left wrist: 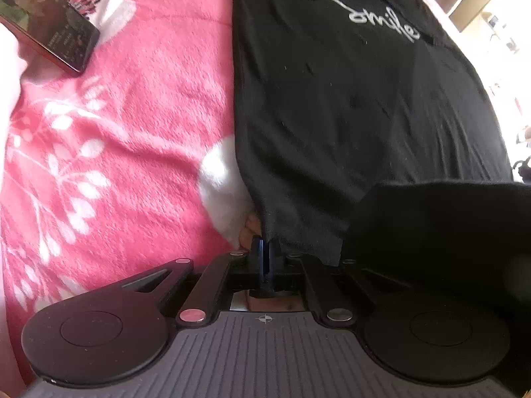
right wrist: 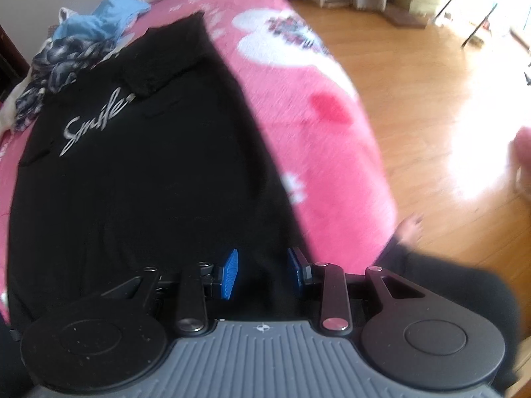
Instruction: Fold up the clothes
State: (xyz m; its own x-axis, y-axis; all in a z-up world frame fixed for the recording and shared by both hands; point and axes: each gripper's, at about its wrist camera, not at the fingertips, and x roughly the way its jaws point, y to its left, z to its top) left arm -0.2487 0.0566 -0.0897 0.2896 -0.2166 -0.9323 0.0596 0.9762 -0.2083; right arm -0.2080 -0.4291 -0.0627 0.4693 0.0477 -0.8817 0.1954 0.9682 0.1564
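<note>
A black T-shirt (left wrist: 348, 99) with silver "Smile" lettering lies on a pink blanket (left wrist: 116, 139). My left gripper (left wrist: 265, 248) is shut on the shirt's near hem corner, lifting the cloth a little; a bit of a hand shows just behind the fingers. A dark fold of fabric (left wrist: 441, 232) bulges up at the right. In the right wrist view the same T-shirt (right wrist: 149, 165) spreads out ahead. My right gripper (right wrist: 262, 268) stands open over the shirt's near edge, blue pads (right wrist: 229, 272) apart, with black cloth showing between them.
A phone (left wrist: 43, 23) lies on the blanket at the far left. A pile of blue and patterned clothes (right wrist: 83, 39) sits beyond the shirt's collar. The bed's right edge drops to a wooden floor (right wrist: 431, 99). A bare foot (right wrist: 410, 229) shows beside the bed.
</note>
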